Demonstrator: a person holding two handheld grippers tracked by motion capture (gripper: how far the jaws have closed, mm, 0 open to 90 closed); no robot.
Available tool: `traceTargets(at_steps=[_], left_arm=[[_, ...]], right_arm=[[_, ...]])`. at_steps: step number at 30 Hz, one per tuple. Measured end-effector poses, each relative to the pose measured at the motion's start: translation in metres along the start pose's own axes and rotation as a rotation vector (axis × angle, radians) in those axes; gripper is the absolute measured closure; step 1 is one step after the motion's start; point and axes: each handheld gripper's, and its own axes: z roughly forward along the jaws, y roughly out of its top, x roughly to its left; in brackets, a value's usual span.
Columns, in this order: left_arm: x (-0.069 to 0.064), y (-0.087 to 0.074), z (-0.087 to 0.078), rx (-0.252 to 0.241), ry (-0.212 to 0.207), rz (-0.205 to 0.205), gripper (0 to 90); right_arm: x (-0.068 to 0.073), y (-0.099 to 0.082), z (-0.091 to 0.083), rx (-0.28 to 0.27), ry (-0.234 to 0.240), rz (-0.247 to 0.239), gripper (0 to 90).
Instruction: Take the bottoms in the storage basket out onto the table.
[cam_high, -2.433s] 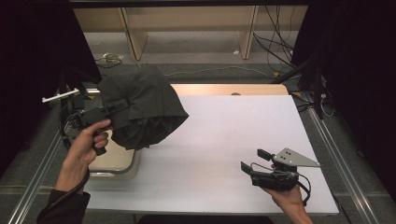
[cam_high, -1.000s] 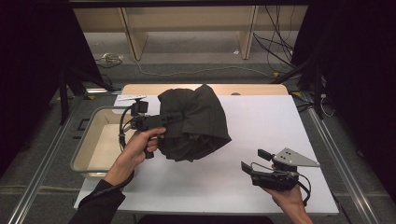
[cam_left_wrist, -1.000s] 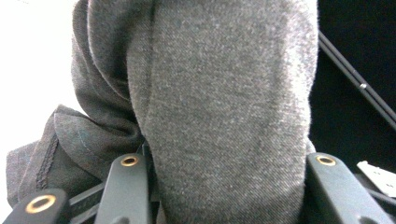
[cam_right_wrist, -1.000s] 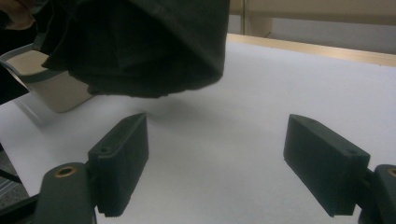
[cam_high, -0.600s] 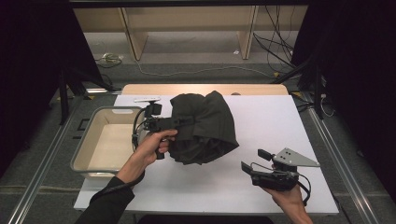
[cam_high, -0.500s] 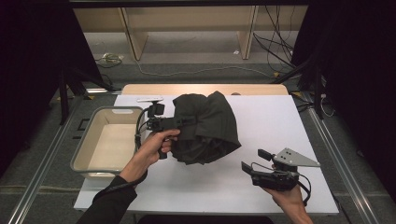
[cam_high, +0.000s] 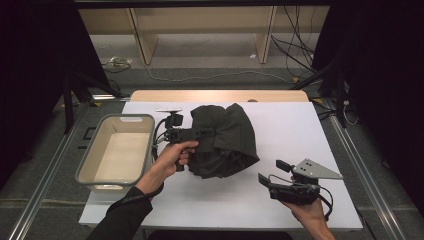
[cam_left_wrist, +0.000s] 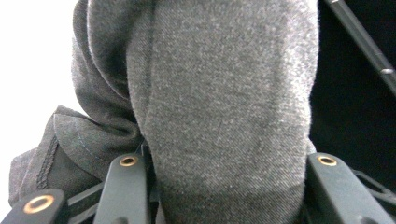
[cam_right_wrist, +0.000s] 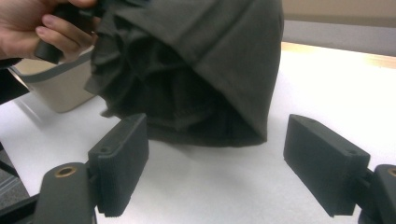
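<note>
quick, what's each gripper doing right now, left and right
Left gripper: closed on a thick fold of the dark grey garment, over the white table.
Right gripper: open, nothing between its jaws, short of the garment.

My left gripper (cam_high: 200, 133) is black, with brass screw rings on its jaws. My right gripper (cam_high: 265, 181) carries a grey three-cornered plate. I wear a dark sleeve (cam_high: 122, 217).

Left hand-held gripper (cam_high: 200, 134) level at centre, jaws clamped, hand (cam_high: 172, 156) wrapped round its grip; right hand-held gripper (cam_high: 270, 172) low at near right, jaws apart.
</note>
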Motion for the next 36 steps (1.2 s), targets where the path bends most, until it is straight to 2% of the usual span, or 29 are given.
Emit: traceTargets(at_steps=[3,14,15,19,20,21,25,26,28,31,32,33,36], left_arm=[[0.004,-0.006,0.008,0.025,0.021,-0.004,50.4],[-0.002,-0.013,0.019,0.035,0.007,0.012,44.2],[-0.004,-0.013,0.022,0.053,0.012,0.026,42.1],[-0.008,-0.015,0.025,0.07,0.011,0.047,37.9],[-0.01,-0.014,0.027,0.101,0.002,0.036,31.2],[-0.01,-0.014,0.027,0.101,0.002,0.036,29.6],[-0.014,-0.013,0.024,0.106,0.015,0.074,28.9],[-0.016,-0.01,0.022,0.123,0.02,0.077,28.4],[-0.018,-0.009,0.02,0.128,0.024,0.081,28.4],[-0.024,-0.007,0.013,0.119,0.021,0.12,29.5],[-0.025,-0.005,0.006,0.115,-0.004,0.121,29.6],[-0.025,-0.004,0.003,0.11,-0.012,0.115,30.2],[-0.022,-0.004,-0.002,0.105,-0.01,0.112,31.8]], right_arm=[[0.0,0.001,0.0,-0.005,0.003,0.003,23.0],[0.0,0.0,0.0,-0.001,0.002,0.001,22.9],[0.001,0.0,0.001,-0.001,0.002,-0.004,22.9],[0.0,0.0,0.0,0.001,0.003,0.0,22.9],[-0.001,0.0,0.0,-0.002,0.006,0.002,22.9],[-0.001,0.0,0.0,-0.002,0.006,0.002,22.9],[-0.001,0.0,0.0,-0.003,0.007,0.005,22.9],[-0.001,0.0,0.0,-0.004,0.008,0.003,22.9],[-0.001,0.0,0.0,0.002,0.005,0.003,22.8],[-0.001,0.0,0.0,-0.001,0.006,0.008,22.8],[-0.001,0.0,-0.001,-0.004,0.008,0.003,22.8],[-0.001,0.0,-0.001,-0.002,0.007,0.0,22.8],[-0.001,0.0,0.0,0.002,0.007,0.007,22.8]])
